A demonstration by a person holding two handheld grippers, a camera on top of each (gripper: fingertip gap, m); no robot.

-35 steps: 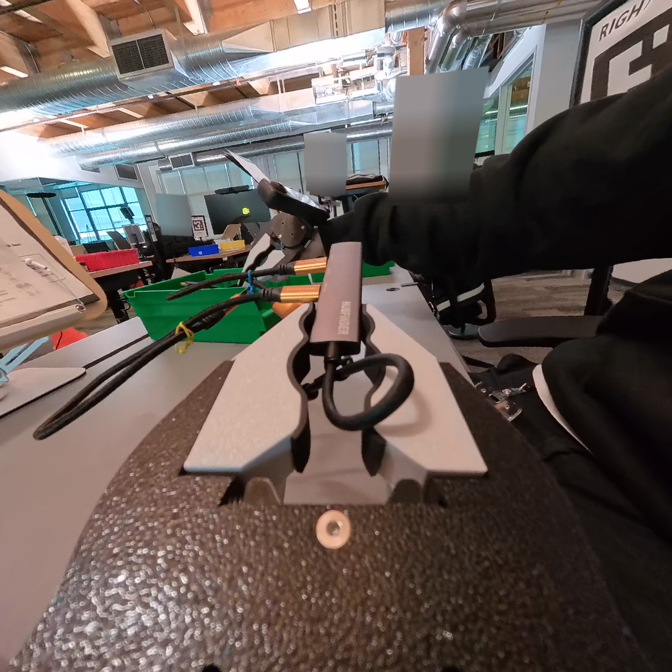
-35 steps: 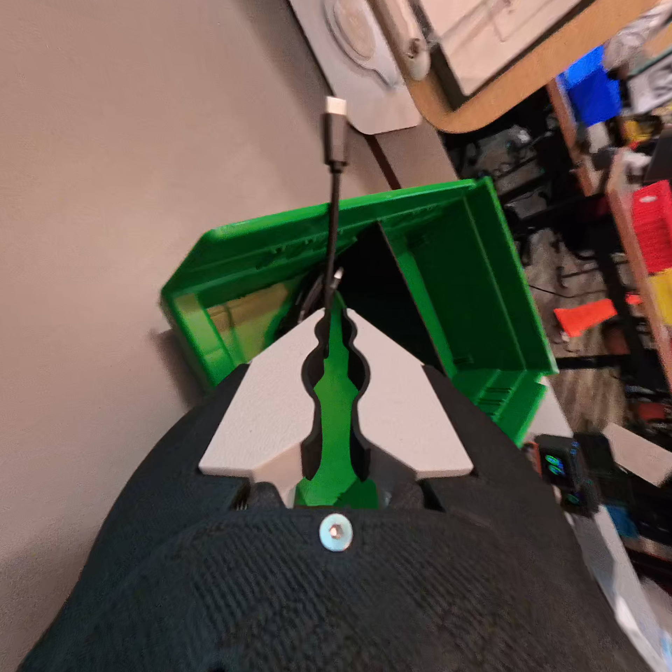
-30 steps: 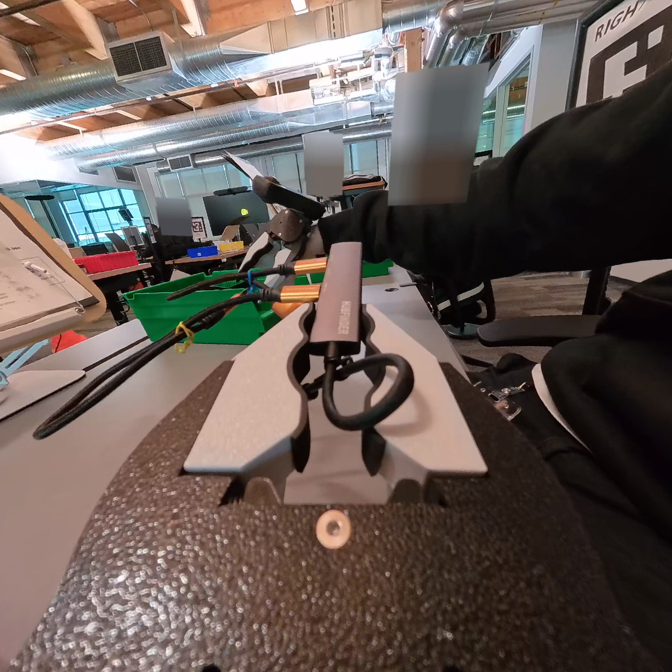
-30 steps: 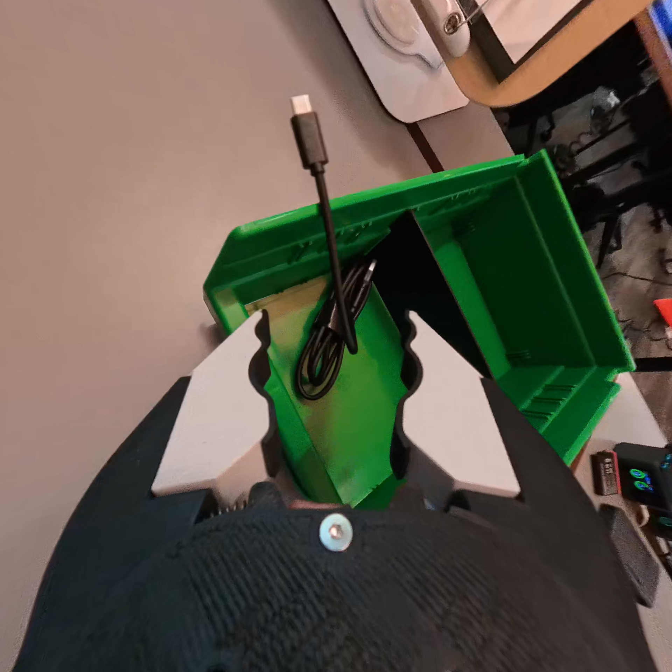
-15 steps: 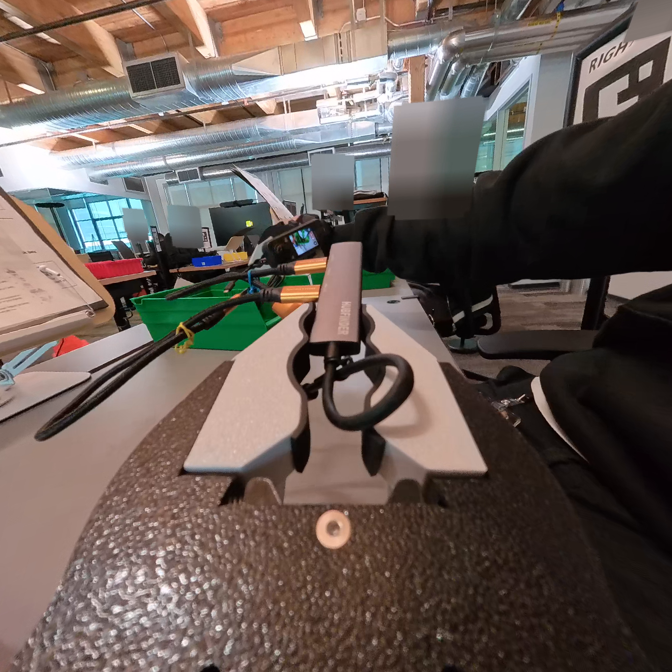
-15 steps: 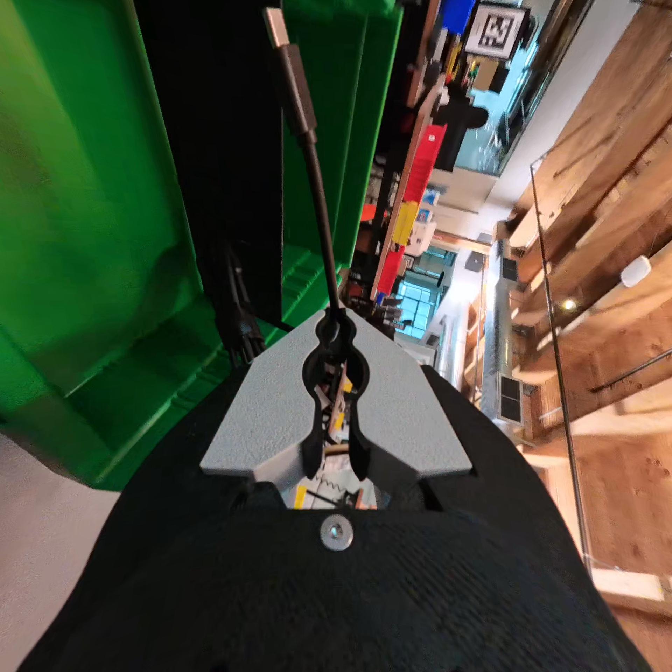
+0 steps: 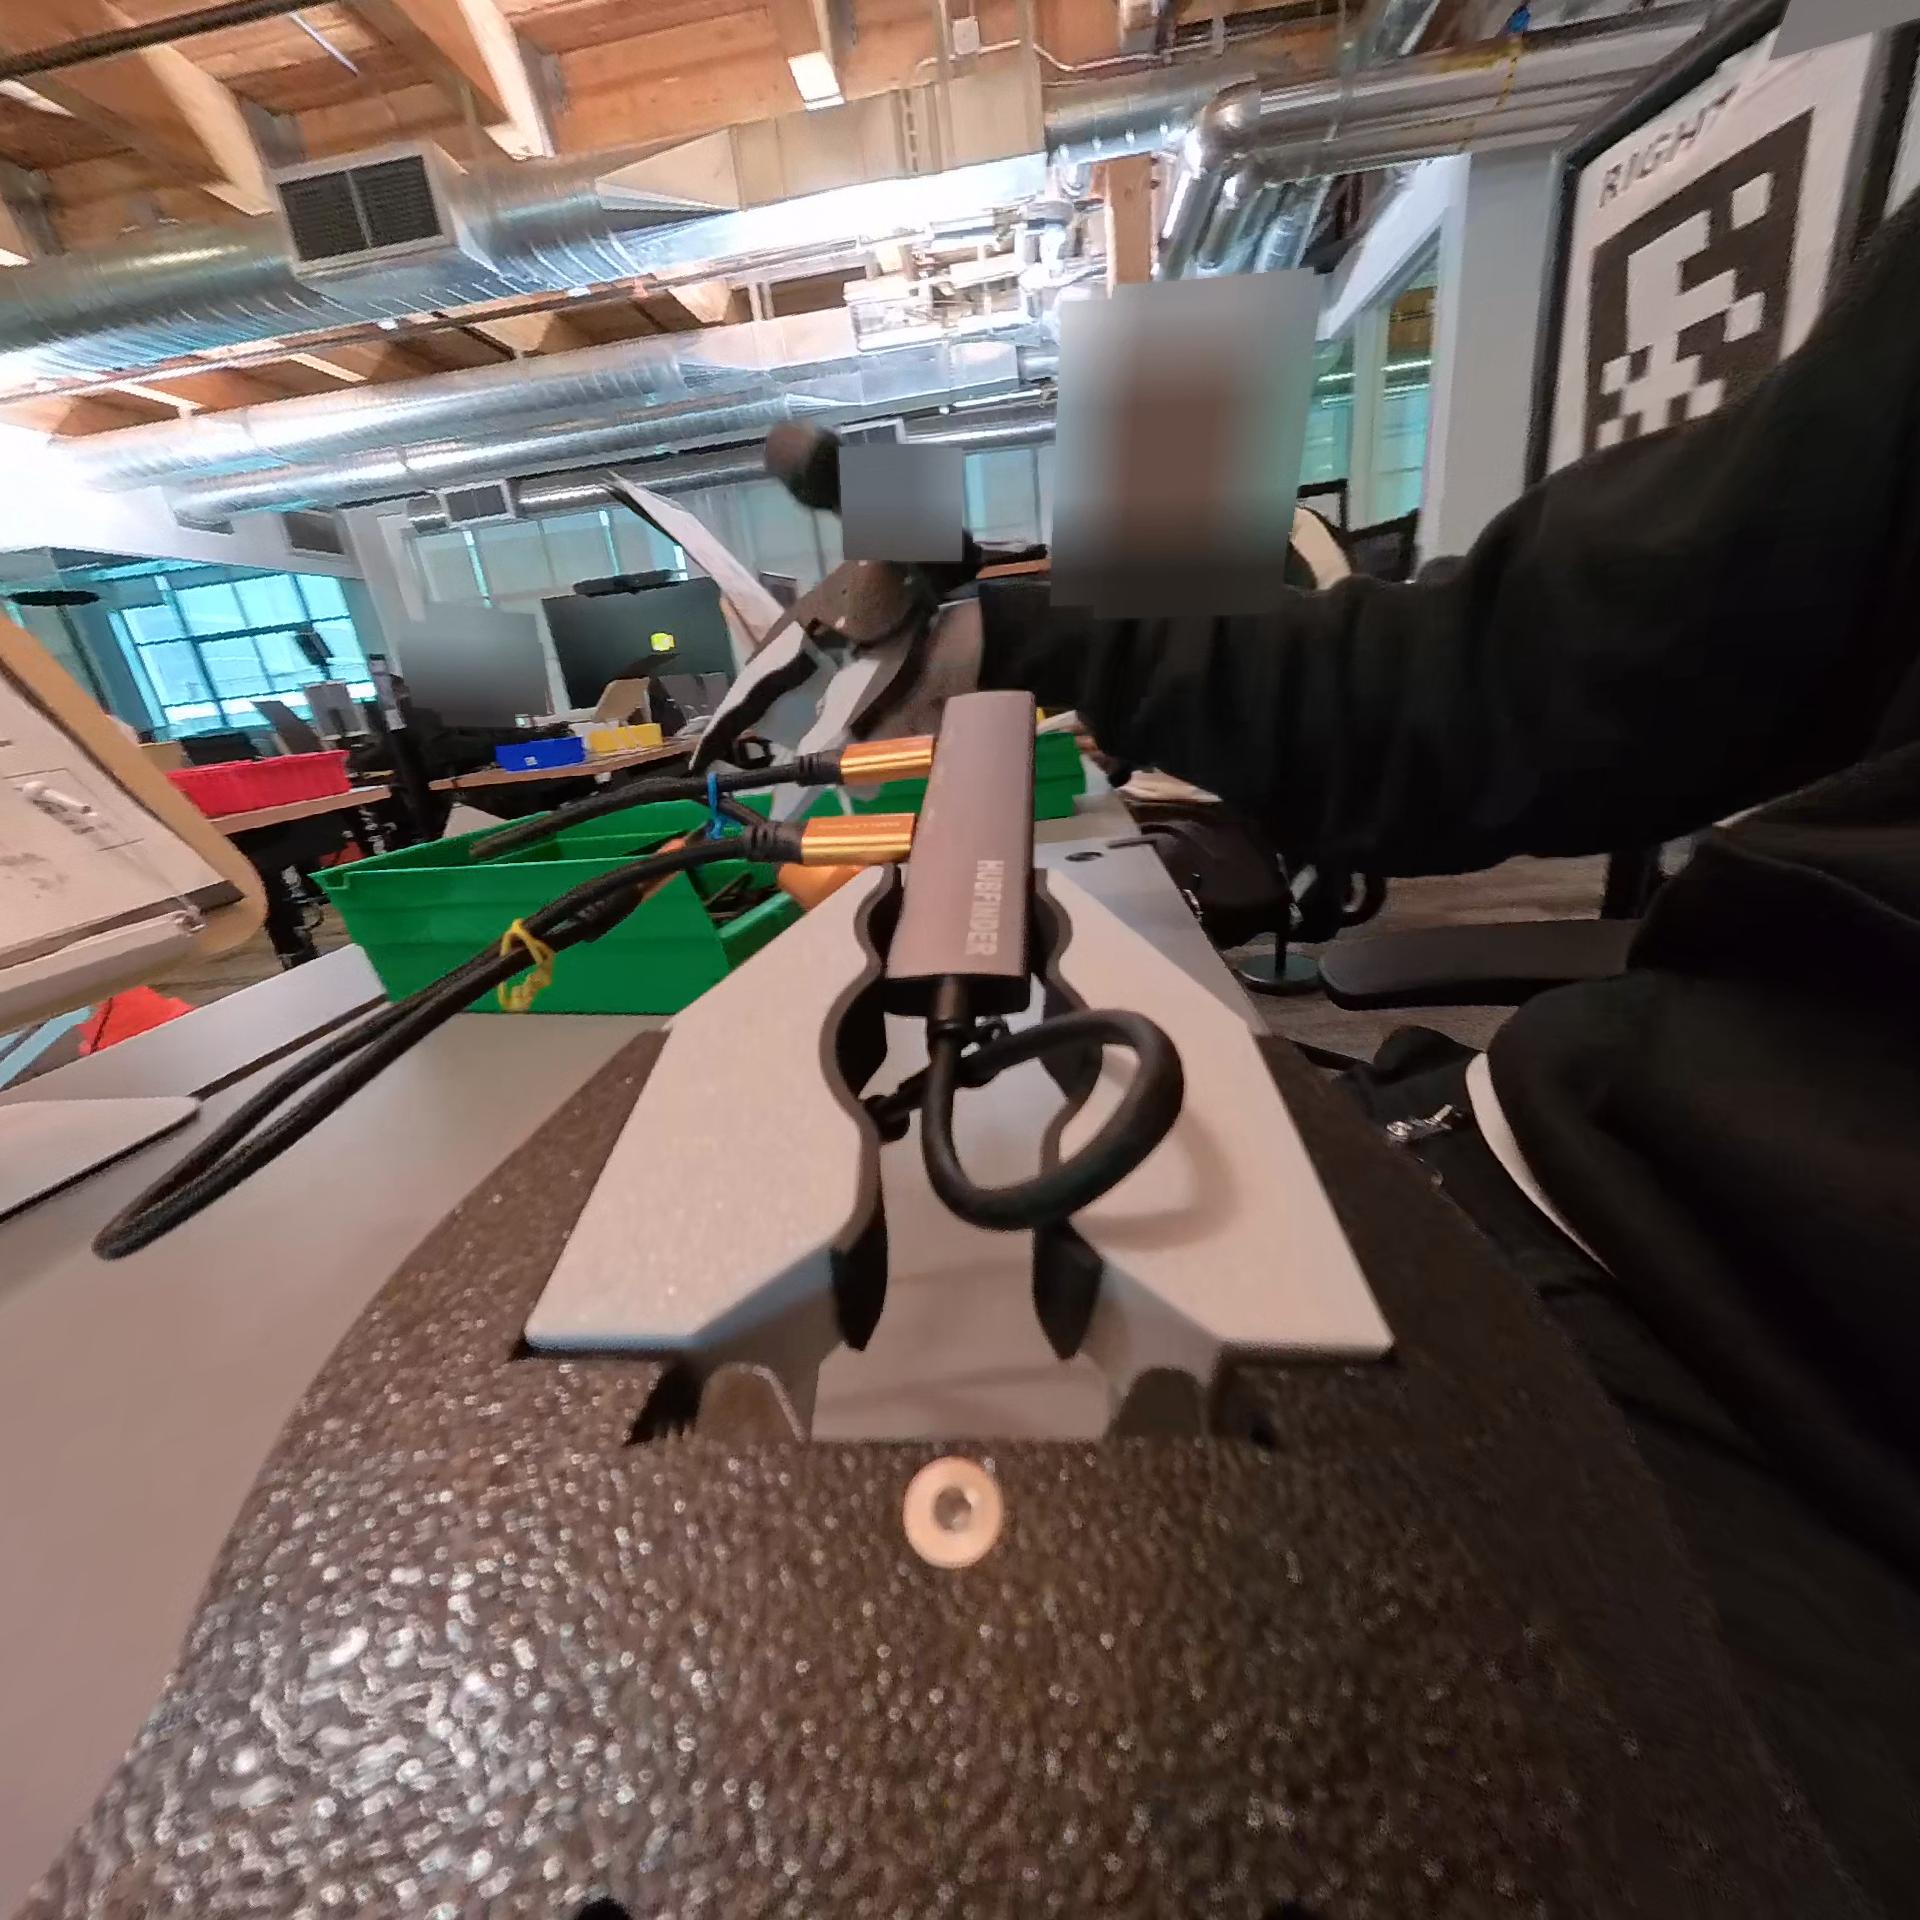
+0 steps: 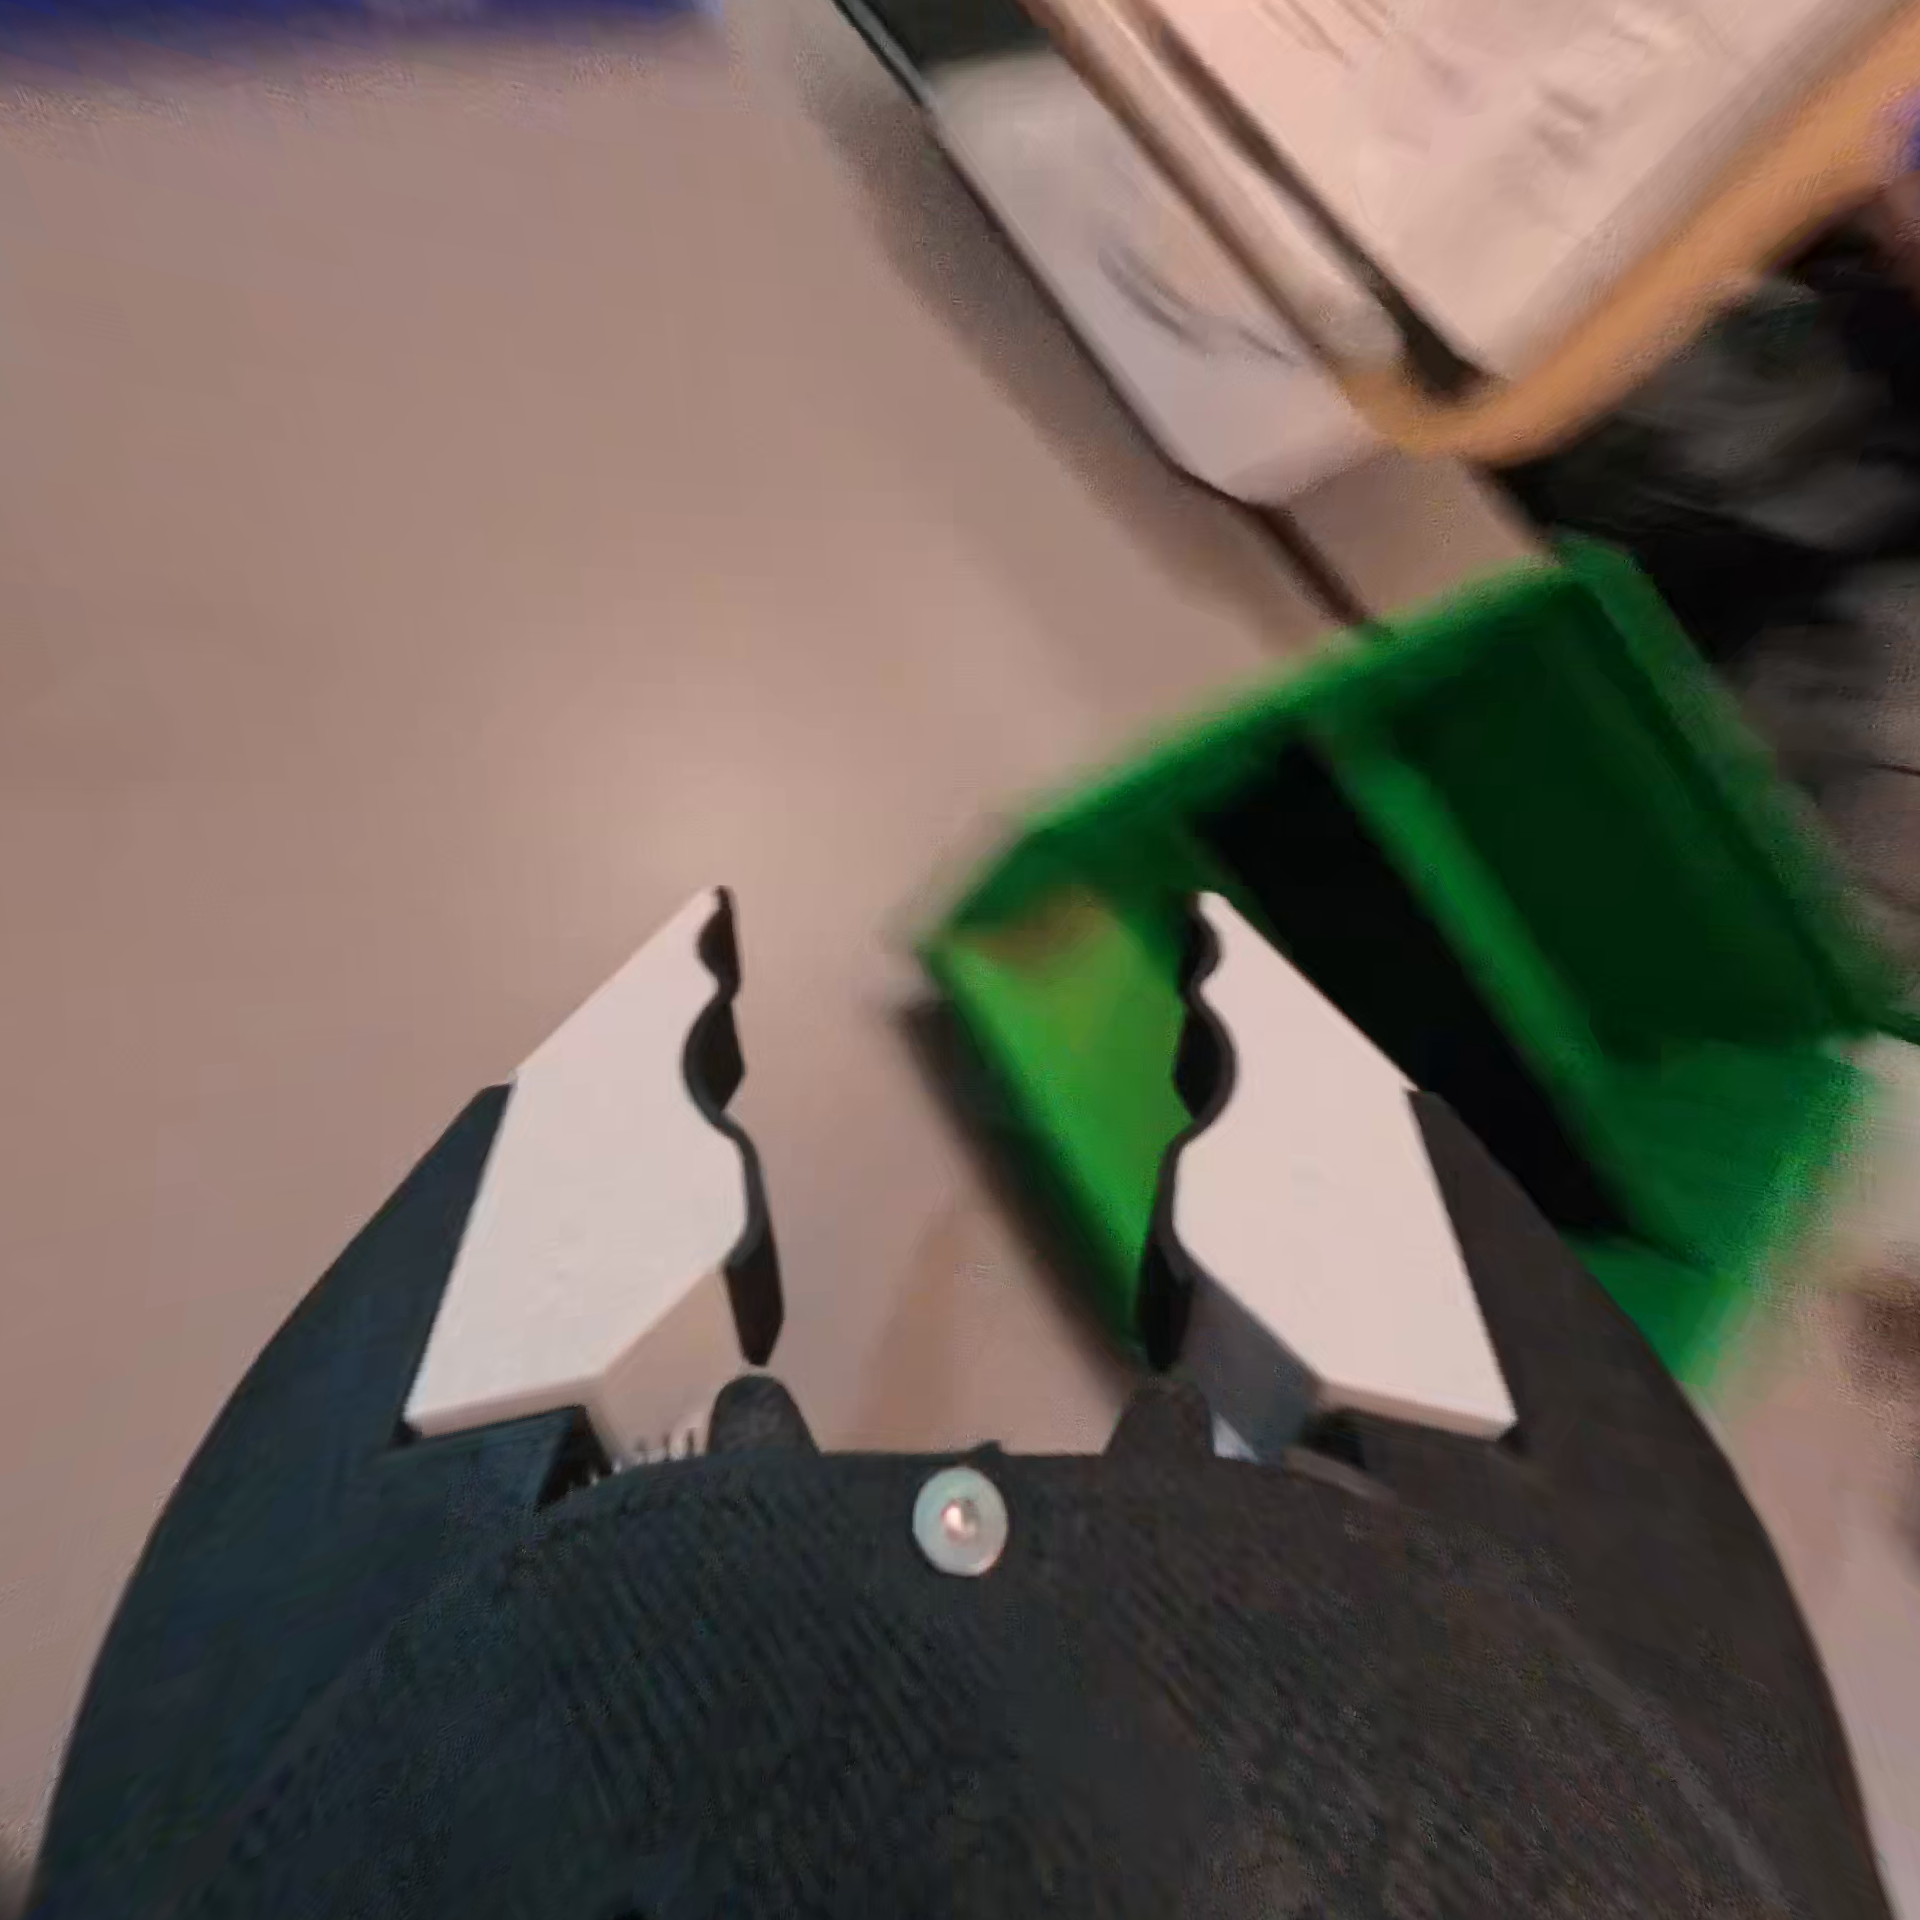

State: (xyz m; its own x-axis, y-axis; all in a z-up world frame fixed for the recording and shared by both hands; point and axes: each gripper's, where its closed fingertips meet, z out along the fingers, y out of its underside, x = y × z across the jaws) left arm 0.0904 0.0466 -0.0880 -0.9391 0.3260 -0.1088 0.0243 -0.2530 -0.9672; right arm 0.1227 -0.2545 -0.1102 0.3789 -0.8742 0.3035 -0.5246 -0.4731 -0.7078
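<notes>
My left gripper is shut on a dark grey USB hub and holds it above the grey table. Two gold-ended plugs with black braided cables sit in the hub's left side; the hub's own short cable loops back over the fingers. My right gripper is open and empty above the table, next to the corner of a green bin. That view is motion-blurred. The right gripper also shows beyond the hub in the left wrist view, held by a black-sleeved arm.
The green bin stands at the back of the table with cables inside. A wooden board with papers on a white stand stands at the table's left. A person's body fills the right side. Office desks and chairs lie beyond. The gap from one gripper's tips to the other's is roughly 30 cm.
The right gripper held a thin black cable half a second ago; now it is open and empty and has swung over the table beside the bin. The left gripper stays still with the hub.
</notes>
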